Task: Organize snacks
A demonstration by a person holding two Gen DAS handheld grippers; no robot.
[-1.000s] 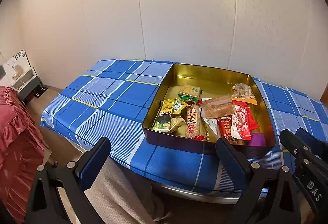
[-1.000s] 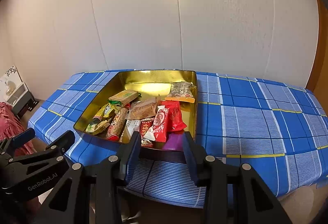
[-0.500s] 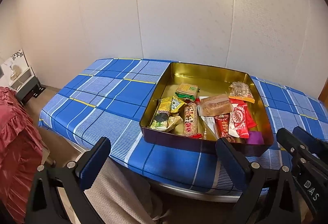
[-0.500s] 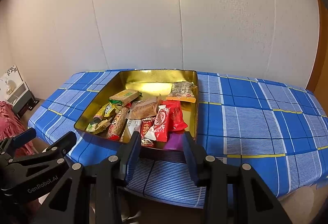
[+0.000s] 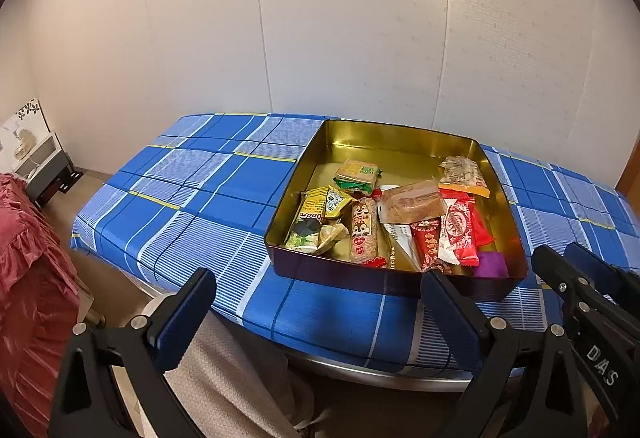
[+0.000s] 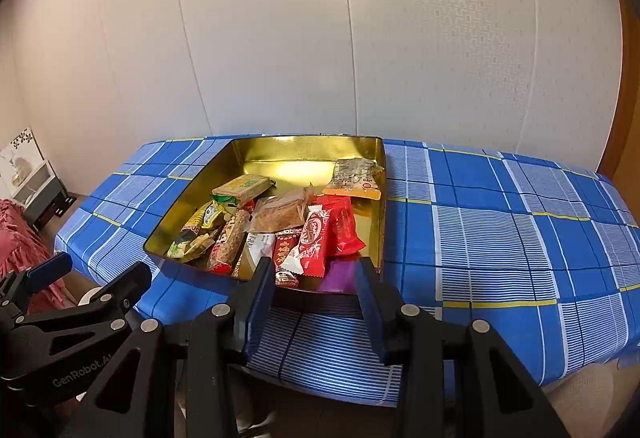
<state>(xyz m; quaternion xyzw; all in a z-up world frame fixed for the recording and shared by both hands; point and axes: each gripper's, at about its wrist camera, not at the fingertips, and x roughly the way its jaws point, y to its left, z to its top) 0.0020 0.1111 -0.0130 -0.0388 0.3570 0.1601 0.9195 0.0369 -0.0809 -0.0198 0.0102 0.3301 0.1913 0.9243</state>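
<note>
The shallow gold-lined rectangular metal tin [image 6: 382, 197] lies ahead of both grippers' fingers on the blue checked tablecloth [image 6: 500, 238], its long axis running away from them. The left gripper [image 5: 320, 318] gapes empty; the right gripper [image 6: 316, 298] stands narrowly parted, holding nothing. The overlapping wrapped snacks [image 6: 280, 226] lie crowded inside; pinching one could drag its neighbours.

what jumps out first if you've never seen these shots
A shiny gold rectangular metal tin sits on the blue plaid tablecloth, its near half piled with mixed snack packets, bright red wrappers standing out. In the foreground, the open, empty left gripper and right gripper hover short of the tin.
</note>
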